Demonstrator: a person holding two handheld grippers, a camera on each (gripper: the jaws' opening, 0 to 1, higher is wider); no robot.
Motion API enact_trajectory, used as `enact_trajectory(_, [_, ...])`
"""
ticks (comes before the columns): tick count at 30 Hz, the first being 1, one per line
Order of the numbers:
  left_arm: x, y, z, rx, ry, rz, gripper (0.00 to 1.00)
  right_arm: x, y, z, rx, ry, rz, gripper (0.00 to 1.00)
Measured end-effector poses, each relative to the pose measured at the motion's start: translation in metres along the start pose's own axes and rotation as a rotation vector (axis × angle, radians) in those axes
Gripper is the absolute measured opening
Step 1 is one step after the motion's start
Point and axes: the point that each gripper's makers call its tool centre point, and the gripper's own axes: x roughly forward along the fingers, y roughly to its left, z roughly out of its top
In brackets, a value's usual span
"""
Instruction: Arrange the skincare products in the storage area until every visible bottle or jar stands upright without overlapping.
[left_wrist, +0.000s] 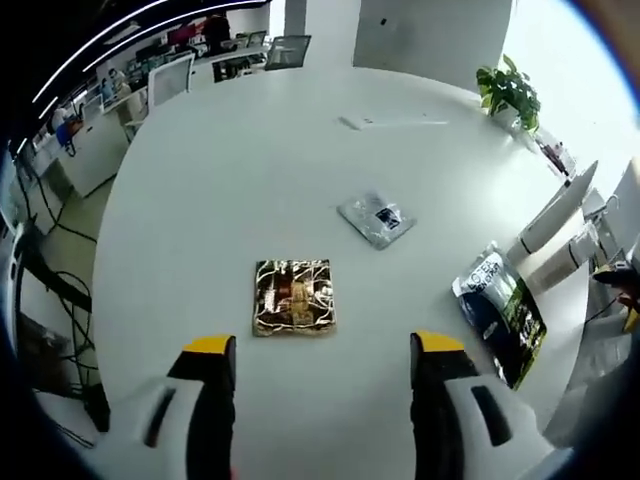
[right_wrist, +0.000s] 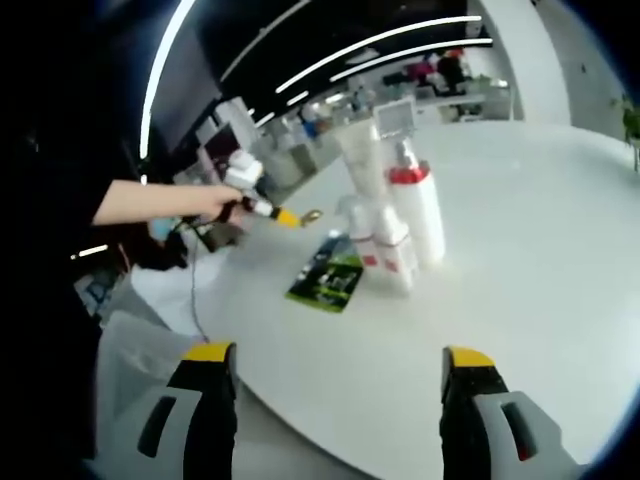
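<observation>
Left tool (left_wrist: 322, 352): I see its jaws wide apart, holding nothing, hovering above the white desk (left_wrist: 220, 190).
Right tool (right_wrist: 337, 362): jaws spread and empty, aimed toward the bottles across the desk edge.
Bottles: a tall white pump bottle (right_wrist: 417, 207) with a red collar, a white tube (right_wrist: 361, 152) behind it, and small bottles (right_wrist: 384, 245) in front, all upright and close together.
Flat packs: a gold patterned packet (left_wrist: 293, 296), a silver sachet (left_wrist: 377, 219), and a dark green pouch (left_wrist: 500, 312) lying flat, well apart.
Handling: I judge the bottles light, smooth, tippy; grip mid-body. Sachets are soft; pinch an edge.
</observation>
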Motion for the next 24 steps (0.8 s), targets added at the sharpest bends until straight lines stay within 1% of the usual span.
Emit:
enact_trajectory(5, [0.012, 0.011, 0.002, -0.001, 0.032, 0.007, 0.66, 0.001, -0.002, -0.001, 0.011, 0.006, -0.004, 0.87])
enact_trajectory(7, [0.019, 0.014, 0.001, 0.003, 0.042, -0.003, 0.65, 0.001, -0.003, -0.002, 0.017, 0.008, -0.006, 0.87])
enact_trajectory(8, [0.02, 0.015, 0.002, 0.004, 0.045, -0.003, 0.64, 0.001, -0.003, -0.002, 0.018, 0.008, -0.007, 0.87])
enact_trajectory(10, [0.017, 0.005, 0.002, 0.016, 0.056, -0.004, 0.63, 0.001, -0.004, -0.002, 0.023, 0.008, -0.01, 0.87])
enact_trajectory(11, [0.018, 0.004, 0.002, 0.021, 0.062, -0.008, 0.63, 0.001, -0.004, -0.002, 0.025, 0.008, -0.011, 0.87])
enact_trajectory(16, [0.028, 0.014, 0.008, 0.035, 0.088, -0.022, 0.61, 0.0, -0.007, -0.003, 0.035, 0.008, -0.019, 0.87])
enact_trajectory(19, [0.033, 0.018, 0.008, 0.052, 0.111, -0.022, 0.58, 0.0, -0.007, -0.003, 0.038, 0.01, -0.02, 0.87])
enact_trajectory(20, [0.036, 0.019, 0.007, 0.067, 0.129, -0.027, 0.57, 0.001, -0.007, -0.004, 0.039, 0.011, -0.021, 0.87])
enact_trajectory(23, [0.041, 0.02, 0.005, 0.099, 0.159, -0.031, 0.54, 0.0, -0.008, -0.004, 0.04, 0.013, -0.023, 0.87])
enact_trajectory(24, [0.041, 0.024, 0.006, 0.126, 0.162, -0.015, 0.52, 0.0, -0.008, -0.004, 0.041, 0.012, -0.024, 0.87])
